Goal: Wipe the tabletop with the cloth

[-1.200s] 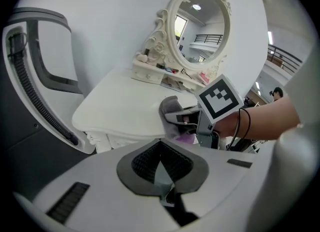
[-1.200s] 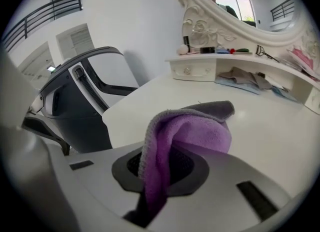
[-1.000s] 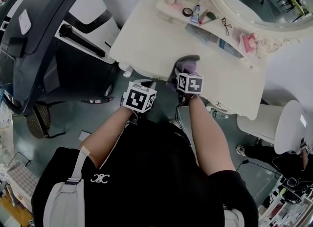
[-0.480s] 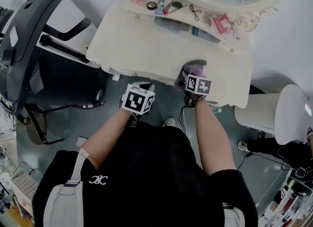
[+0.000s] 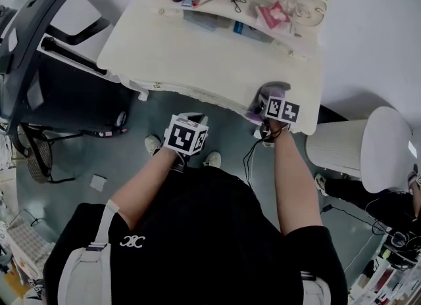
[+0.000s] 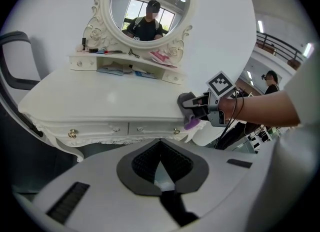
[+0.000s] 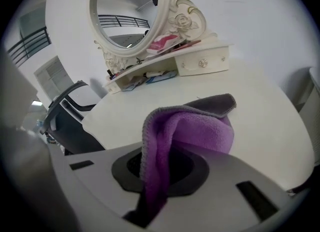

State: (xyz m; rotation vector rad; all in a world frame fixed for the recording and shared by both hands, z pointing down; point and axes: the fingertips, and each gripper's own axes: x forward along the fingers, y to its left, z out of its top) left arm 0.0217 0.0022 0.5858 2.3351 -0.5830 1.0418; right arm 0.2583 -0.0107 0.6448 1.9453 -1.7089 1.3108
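Purple cloth (image 7: 192, 131) clamped in right hand-held gripper (image 7: 159, 173), long axis pointing far, tip on tabletop (image 7: 250, 86); left hand-held gripper (image 6: 161, 168): jaws together.

No words or numbers can be read anywhere. A small white emblem (image 5: 136, 240) sits on the black shirt (image 5: 210, 231), lower left of the head view, but its letters are unclear.
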